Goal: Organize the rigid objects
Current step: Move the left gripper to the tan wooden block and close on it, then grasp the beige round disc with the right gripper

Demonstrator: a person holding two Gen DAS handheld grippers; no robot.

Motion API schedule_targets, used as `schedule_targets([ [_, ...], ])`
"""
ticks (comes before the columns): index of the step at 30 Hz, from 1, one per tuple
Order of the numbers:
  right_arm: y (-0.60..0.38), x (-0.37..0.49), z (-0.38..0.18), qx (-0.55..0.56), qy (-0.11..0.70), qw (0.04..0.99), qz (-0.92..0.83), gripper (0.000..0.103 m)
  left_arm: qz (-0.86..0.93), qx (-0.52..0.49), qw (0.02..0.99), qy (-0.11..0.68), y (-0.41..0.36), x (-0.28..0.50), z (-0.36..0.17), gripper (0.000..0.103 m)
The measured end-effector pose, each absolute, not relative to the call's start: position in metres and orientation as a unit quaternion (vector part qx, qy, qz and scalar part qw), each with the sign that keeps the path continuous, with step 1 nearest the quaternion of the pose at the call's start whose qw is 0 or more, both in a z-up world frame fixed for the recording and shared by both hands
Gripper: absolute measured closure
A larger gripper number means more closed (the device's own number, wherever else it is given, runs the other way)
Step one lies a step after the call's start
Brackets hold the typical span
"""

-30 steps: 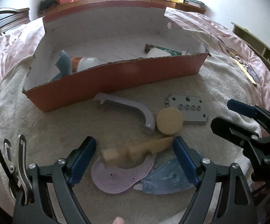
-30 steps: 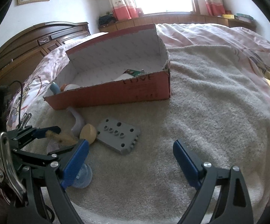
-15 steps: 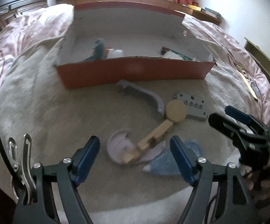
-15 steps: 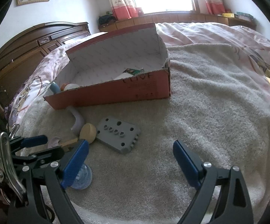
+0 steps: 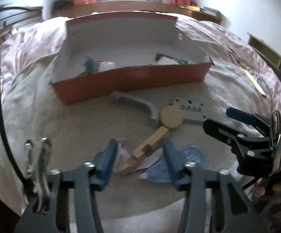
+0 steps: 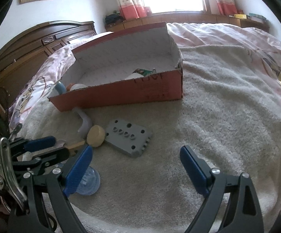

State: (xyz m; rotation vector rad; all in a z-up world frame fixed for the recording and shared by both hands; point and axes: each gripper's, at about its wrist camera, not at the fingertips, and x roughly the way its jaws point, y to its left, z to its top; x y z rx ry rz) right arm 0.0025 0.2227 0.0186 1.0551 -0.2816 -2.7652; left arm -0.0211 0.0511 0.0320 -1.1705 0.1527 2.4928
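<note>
Beige towelling (image 6: 208, 116) covers the bed and carries all loose parts. The left hand-held gripper (image 5: 138, 160) has its blue fingers part-closed on either side of the wooden notched bar (image 5: 150, 145), with a gap visible on each side; contact cannot be confirmed. The bar lies over a pale lilac disc (image 5: 121, 155), beside a translucent blue piece (image 5: 191, 157). Its far end meets a round wooden disc (image 5: 172, 117), which sits just beside a grey perforated plate (image 6: 129, 136) and a grey curved handle (image 5: 136, 104). The right hand-held gripper (image 6: 136, 165) is spread wide and holds nothing, above bare towel. The orange cardboard box (image 6: 121, 95) stands behind the parts.
</note>
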Motion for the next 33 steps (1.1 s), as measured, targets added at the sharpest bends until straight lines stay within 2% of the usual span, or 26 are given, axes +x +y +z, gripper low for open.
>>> schedule_targets([
  [11, 0.224, 0.001, 0.014, 0.360, -0.099, 0.087, -0.924, 0.009, 0.879, -0.424, 0.205, 0.076, 0.066, -0.030, 0.022, 0.073],
  [18, 0.223, 0.000, 0.014, 0.360, -0.097, 0.086, -0.924, 0.009, 0.892, -0.404, 0.198, 0.046, 0.050, -0.024, 0.039, 0.073],
  [28, 0.209, -0.002, 0.021, 0.357, -0.061, 0.095, -0.927, 0.010, 0.905, -0.407, 0.123, -0.010, -0.004, -0.030, 0.038, 0.073],
  [30, 0.199, -0.002, 0.025, 0.350, -0.043, 0.104, -0.930, 0.022, 0.905, -0.409, 0.116, -0.021, -0.013, -0.030, 0.034, 0.073],
  [31, 0.195, -0.003, 0.027, 0.349, -0.035, 0.109, -0.930, 0.033, 0.905, -0.410, 0.114, -0.025, -0.016, -0.030, 0.033, 0.073],
  [32, 0.189, -0.004, 0.028, 0.350, -0.026, 0.114, -0.930, 0.039, 0.904, -0.411, 0.114, -0.028, -0.018, -0.030, 0.032, 0.073],
  [33, 0.183, -0.006, 0.028, 0.350, -0.016, 0.121, -0.929, 0.040, 0.904, -0.411, 0.114, -0.031, -0.019, -0.030, 0.031, 0.073],
])
